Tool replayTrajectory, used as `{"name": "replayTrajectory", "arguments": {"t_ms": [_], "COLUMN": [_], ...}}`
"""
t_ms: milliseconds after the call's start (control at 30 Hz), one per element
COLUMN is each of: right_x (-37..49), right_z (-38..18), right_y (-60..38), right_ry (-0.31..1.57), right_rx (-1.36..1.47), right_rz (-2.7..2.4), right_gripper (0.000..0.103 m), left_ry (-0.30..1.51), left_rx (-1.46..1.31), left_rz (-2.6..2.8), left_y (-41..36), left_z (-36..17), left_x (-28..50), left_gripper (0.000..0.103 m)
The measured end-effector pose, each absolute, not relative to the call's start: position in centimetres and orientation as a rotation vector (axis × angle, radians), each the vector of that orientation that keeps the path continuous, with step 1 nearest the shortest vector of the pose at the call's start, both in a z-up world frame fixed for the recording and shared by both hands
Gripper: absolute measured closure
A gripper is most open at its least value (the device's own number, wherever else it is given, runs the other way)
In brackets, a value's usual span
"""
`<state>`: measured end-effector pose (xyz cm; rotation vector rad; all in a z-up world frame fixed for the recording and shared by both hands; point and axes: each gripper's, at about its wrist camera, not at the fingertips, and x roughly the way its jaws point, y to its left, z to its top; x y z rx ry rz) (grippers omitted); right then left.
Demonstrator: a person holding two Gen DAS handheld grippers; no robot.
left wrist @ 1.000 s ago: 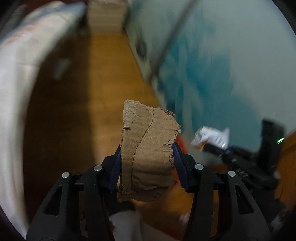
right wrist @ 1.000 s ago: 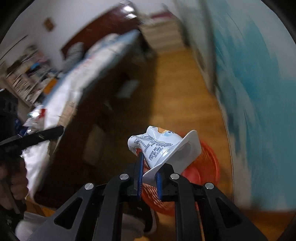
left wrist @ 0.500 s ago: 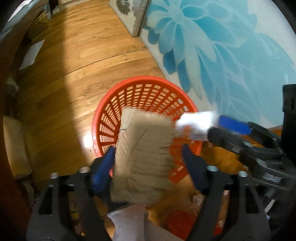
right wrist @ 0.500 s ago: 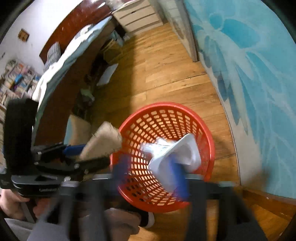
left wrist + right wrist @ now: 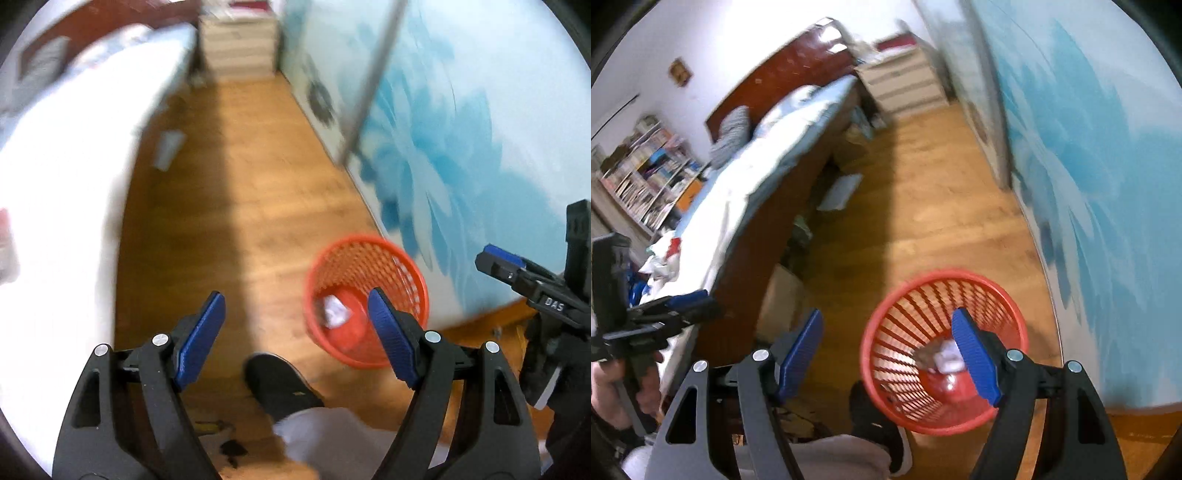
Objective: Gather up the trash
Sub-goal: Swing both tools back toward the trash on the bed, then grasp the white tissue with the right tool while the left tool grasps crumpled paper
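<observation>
Left wrist view: your left gripper (image 5: 295,332) stands wide and empty, nothing between the blue pads (image 5: 201,338). The cardboard piece it gripped a second ago is gone from the jaws. Right gripper (image 5: 888,352) likewise released; its jaws are easing inward slightly with nothing between them, and the white wrapper it clamped a second ago has left it.

Red basket (image 5: 945,291) sits on the wood floor (image 5: 258,177) beside the blue flower wall (image 5: 461,147), just ahead of your shoe (image 5: 280,380). Crumpled white wrapper (image 5: 947,356) lies at the basket's bottom. A brownish scrap next to it is probably the cardboard; blur makes that uncertain.

Reading: both drops landed, both claws free. More white clutter shows on the bed's near corner (image 5: 665,254), likely the next pickup.
</observation>
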<state>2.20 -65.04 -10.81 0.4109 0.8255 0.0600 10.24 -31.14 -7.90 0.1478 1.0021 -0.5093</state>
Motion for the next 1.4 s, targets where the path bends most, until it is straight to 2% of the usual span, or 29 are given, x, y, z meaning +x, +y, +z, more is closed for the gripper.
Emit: {"name": "replayTrajectory", "arguments": {"t_ms": [33, 100, 133, 167, 300, 367, 533, 633, 733, 900, 1033, 1167, 1400], "right_x": [2.4, 2.7, 3.0, 3.2, 4.4, 4.9, 5.5, 6.0, 6.9, 7.9, 8.6, 9.8, 10.3], "right_z": [-9.4, -6.1, -4.0, -2.6, 2.9, 5.0, 7.9, 7.5, 4.7, 0.8, 0.5, -0.9, -1.7], "right_y": [-63.8, -60.8, -58.8, -57.4, -50.1, -45.7, -34.5, -28.5, -24.6, -21.9, -21.6, -20.8, -19.8], "right_ry": [0.804, 0.753, 0.716, 0.69, 0.61, 0.576, 0.437, 0.445, 0.544, 0.68, 0.668, 0.714, 0.736], "right_rx": [0.393, 0.352, 0.332, 0.324, 0.275, 0.246, 0.113, 0.057, 0.061, 0.038, 0.062, 0.055, 0.054], "right_rz": [0.077, 0.11, 0.134, 0.153, 0.239, 0.277, 0.343, 0.419, 0.478, 0.492, 0.529, 0.56, 0.594], "right_gripper": [0.029, 0.02, 0.009, 0.007, 0.007, 0.007, 0.007, 0.007, 0.007, 0.007, 0.007, 0.016, 0.021], "left_ry": [0.965, 0.864, 0.808, 0.777, 0.639, 0.583, 0.562, 0.577, 0.608, 0.632, 0.643, 0.636, 0.645], "left_rx": [0.138, 0.115, 0.103, 0.093, 0.032, -0.017, -0.115, -0.092, -0.1, -0.108, -0.125, -0.138, -0.168], "left_rz": [-0.488, -0.434, -0.395, -0.371, -0.216, -0.14, -0.021, 0.03, 0.057, 0.049, 0.044, 0.044, 0.065], "left_y": [-29.4, -25.1, -22.6, -21.0, -12.6, -8.6, -1.4, 0.6, 2.4, 3.6, 4.3, 4.5, 5.3], "left_z": [-6.4, -2.9, -1.0, 0.0, 4.1, 4.7, 2.7, 0.7, -1.1, -1.7, -2.0, -1.7, -1.9], "left_x": [9.6, 7.6, 6.4, 5.7, 2.8, 1.7, 0.6, 0.6, 1.2, 0.6, 0.1, 0.1, 0.4], "left_gripper": [0.02, 0.018, 0.017, 0.016, 0.015, 0.01, 0.008, 0.008, 0.008, 0.008, 0.008, 0.008, 0.008]}}
